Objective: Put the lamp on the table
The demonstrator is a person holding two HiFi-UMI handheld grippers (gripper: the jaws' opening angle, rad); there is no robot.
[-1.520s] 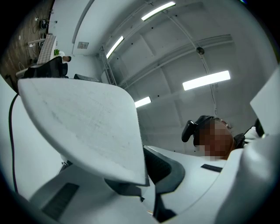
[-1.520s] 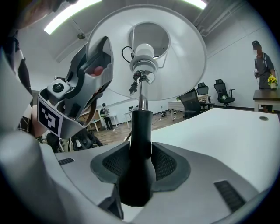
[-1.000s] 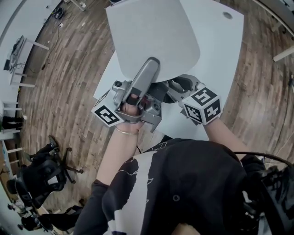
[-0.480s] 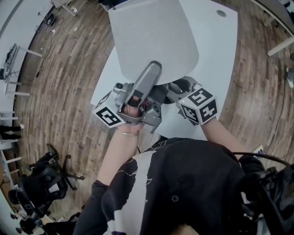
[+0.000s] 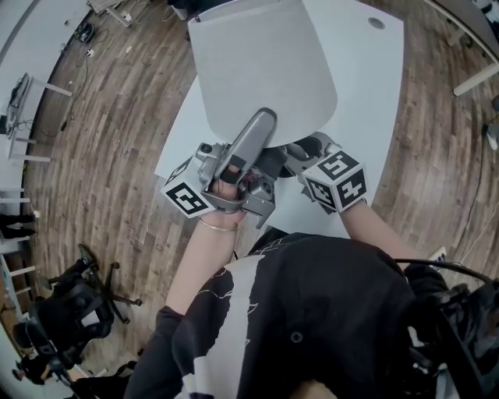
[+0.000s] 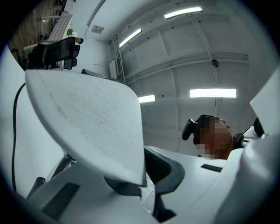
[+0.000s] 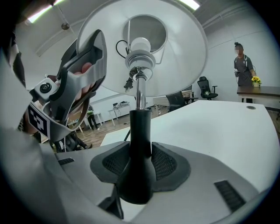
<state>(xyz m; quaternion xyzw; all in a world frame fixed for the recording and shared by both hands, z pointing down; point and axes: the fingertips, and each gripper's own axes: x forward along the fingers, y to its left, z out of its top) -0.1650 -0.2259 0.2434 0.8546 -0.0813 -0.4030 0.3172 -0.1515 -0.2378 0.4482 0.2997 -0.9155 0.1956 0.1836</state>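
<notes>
I hold the lamp with both grippers over the near edge of the white table (image 5: 374,101). In the head view its white shade (image 5: 261,66) hides most of the lamp. My left gripper (image 6: 142,181) is shut on the thin lower rim of the shade (image 6: 87,127). My right gripper (image 7: 140,164) is shut on the black stem (image 7: 140,140), one pad on each side. Above the stem rise a chrome rod (image 7: 140,94) and the bulb (image 7: 140,46) inside the shade (image 7: 183,52). In the head view the left gripper (image 5: 234,167) and right gripper (image 5: 300,156) sit close together under the shade.
The tabletop (image 7: 218,127) stretches away behind the lamp, with a cable hole (image 5: 376,23) at its far end. Wooden floor (image 5: 101,156) lies to the left, with a black office chair (image 5: 70,300). A person (image 7: 243,61) stands by a distant desk.
The lamp and both grippers have drifted slightly to the right over the table edge. Both grips are unchanged.
</notes>
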